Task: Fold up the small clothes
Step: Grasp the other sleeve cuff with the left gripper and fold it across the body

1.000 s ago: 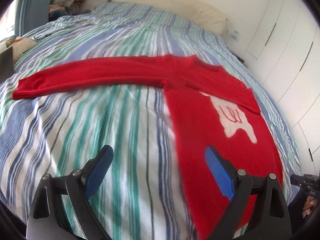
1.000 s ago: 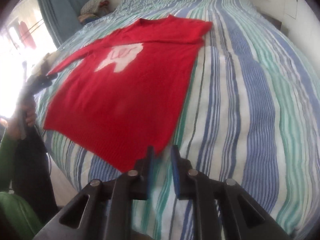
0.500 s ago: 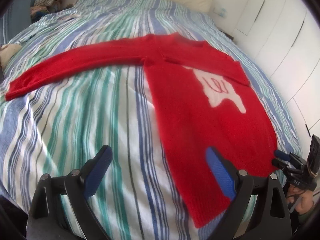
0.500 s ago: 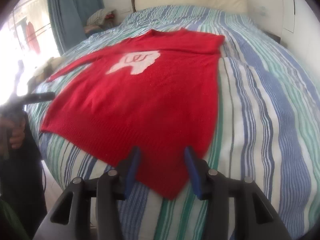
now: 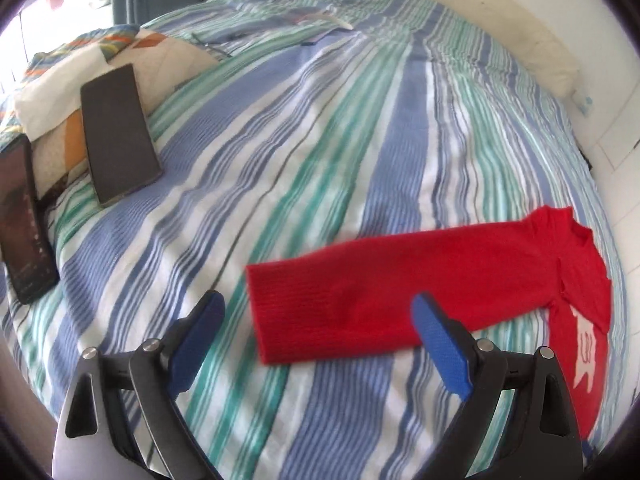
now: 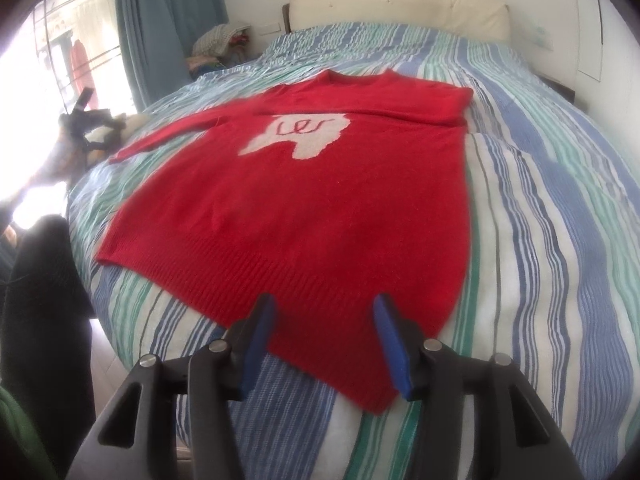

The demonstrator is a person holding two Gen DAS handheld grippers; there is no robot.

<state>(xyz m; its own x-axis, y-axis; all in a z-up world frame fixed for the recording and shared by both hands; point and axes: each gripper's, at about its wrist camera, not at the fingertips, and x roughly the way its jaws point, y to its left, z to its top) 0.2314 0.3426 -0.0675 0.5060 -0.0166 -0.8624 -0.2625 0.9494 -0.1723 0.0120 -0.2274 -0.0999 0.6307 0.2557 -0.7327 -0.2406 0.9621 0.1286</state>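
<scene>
Sweater, red with a white motif, lies flat on my striped bedspread, one sleeve stretched sideways. My right gripper hangs over the hem, jaws opening with nothing pinched. My left gripper hovers at the sleeve cuff, jaws spread wide, holding nothing.

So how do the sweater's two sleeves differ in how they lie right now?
The left-hand sleeve stretches straight out from the red sweater onto the striped bedspread; the right-hand sleeve is folded across the chest, over the body. The outstretched one shows its ribbed cuff, lying ahead of the open left claw; the folded one's cuff cannot be made out. Both lie flat, and neither is gripped.
</scene>
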